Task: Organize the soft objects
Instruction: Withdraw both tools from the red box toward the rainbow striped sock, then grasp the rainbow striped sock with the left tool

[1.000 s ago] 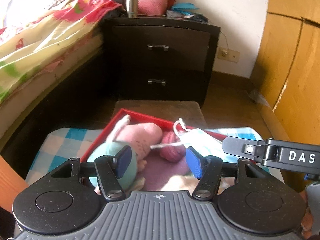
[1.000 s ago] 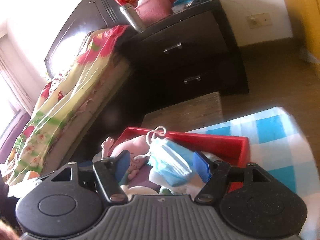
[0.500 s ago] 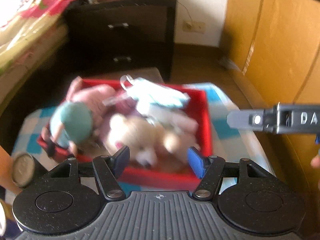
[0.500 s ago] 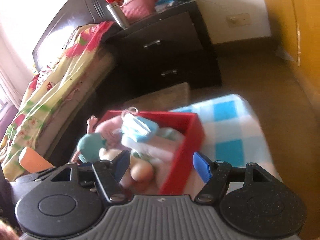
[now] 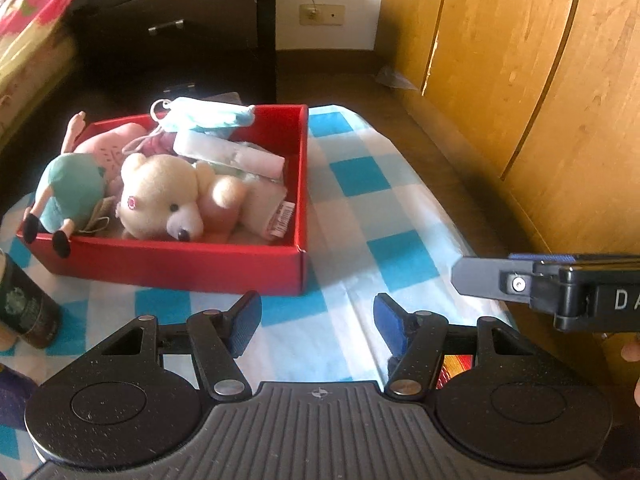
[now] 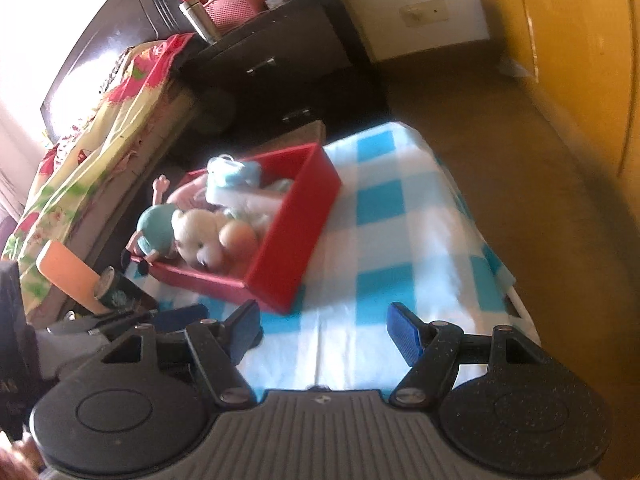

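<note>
From the left wrist, we see our left gripper (image 5: 317, 326) with its jaws spread wide and nothing between them. It hangs over the blue checked cloth (image 5: 384, 216). Just past it sits the red box (image 5: 192, 266), full of soft toys: a cream teddy bear (image 5: 168, 196), a green doll (image 5: 70, 190) and a blue face mask (image 5: 208, 118) on top.

From the right wrist, our right gripper (image 6: 323, 330) is spread wide too, holding nothing. The red box (image 6: 296, 232) sits ahead on the left.

red box (image 5: 192, 266) of plush toys, checked cloth (image 5: 360, 208)
</note>
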{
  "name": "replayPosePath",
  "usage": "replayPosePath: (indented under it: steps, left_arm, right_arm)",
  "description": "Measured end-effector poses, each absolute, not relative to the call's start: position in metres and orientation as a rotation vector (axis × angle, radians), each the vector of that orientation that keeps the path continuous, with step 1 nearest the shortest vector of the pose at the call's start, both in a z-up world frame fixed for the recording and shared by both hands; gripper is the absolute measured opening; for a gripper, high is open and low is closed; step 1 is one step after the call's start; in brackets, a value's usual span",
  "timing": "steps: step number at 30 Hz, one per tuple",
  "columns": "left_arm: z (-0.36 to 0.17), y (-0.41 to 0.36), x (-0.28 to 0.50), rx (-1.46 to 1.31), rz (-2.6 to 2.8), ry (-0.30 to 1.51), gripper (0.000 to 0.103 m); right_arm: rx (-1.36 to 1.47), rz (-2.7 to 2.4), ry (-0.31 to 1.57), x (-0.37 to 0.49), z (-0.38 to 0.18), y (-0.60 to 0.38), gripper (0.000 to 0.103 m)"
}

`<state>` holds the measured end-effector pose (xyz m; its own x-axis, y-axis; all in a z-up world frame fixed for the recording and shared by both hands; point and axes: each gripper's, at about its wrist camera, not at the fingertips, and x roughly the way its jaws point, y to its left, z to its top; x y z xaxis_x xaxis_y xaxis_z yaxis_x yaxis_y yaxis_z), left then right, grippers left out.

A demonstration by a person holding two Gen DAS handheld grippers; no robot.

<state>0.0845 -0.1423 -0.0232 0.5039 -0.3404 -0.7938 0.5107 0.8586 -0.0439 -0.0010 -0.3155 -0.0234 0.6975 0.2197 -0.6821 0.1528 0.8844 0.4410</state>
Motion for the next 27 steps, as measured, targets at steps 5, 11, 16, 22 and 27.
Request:
replayPosePath:
  steps: [5, 11, 16, 22, 27]
  left_arm:
    - [-0.022, -0.141, 0.079, 0.208, -0.521, 0.908, 0.063]
    - [-0.02, -0.146, 0.071, 0.212, -0.541, 0.903, 0.063]
    - [-0.023, -0.155, 0.064, 0.234, -0.564, 0.905, 0.063]
    - [-0.027, -0.16, 0.056, 0.257, -0.591, 0.913, 0.063]
    - [-0.03, -0.171, 0.052, 0.261, -0.646, 0.923, 0.064]
  right_arm:
    - [0.526, 0.013, 0.808, -0.015, -0.028, -0.322, 0.048]
    - [0.545, 0.0, 0.804, -0.027, -0.03, -0.324, 0.048]
    - [0.558, -0.014, 0.803, -0.035, -0.031, -0.328, 0.048]
    - [0.569, -0.024, 0.807, -0.046, -0.033, -0.332, 0.048]
    - [0.576, -0.029, 0.813, -0.056, -0.035, -0.335, 0.048]
